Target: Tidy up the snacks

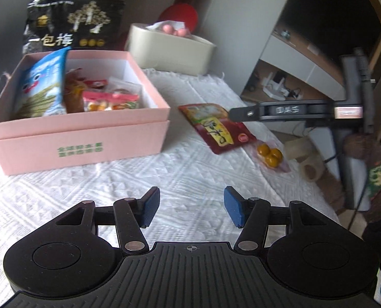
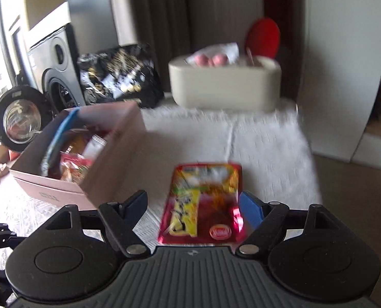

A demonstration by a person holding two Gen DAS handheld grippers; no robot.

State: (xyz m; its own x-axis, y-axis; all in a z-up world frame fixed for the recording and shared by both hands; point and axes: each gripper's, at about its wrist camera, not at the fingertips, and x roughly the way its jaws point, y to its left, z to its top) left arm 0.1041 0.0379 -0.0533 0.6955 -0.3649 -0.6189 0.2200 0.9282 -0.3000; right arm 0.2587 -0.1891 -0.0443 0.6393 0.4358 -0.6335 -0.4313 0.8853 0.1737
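Observation:
A pink cardboard box (image 1: 82, 138) on the white cloth holds several snack packets, among them a blue one (image 1: 44, 87). The box also shows in the right wrist view (image 2: 113, 148). A red snack packet (image 1: 216, 128) lies flat on the cloth right of the box, with a small packet of yellow balls (image 1: 271, 155) beyond it. My left gripper (image 1: 190, 209) is open and empty above bare cloth. My right gripper (image 2: 193, 209) is open, its fingers on either side of the red packet (image 2: 206, 205). The right gripper's finger (image 1: 244, 113) hovers at the red packet.
A beige tub (image 1: 172, 48) with pink items stands at the back. A black snack bag (image 1: 72, 23) leans behind the pink box. A speaker (image 2: 54, 66) and a round glass-lidded object (image 2: 18, 118) stand at the left. The cloth's right edge (image 2: 308, 154) drops to the floor.

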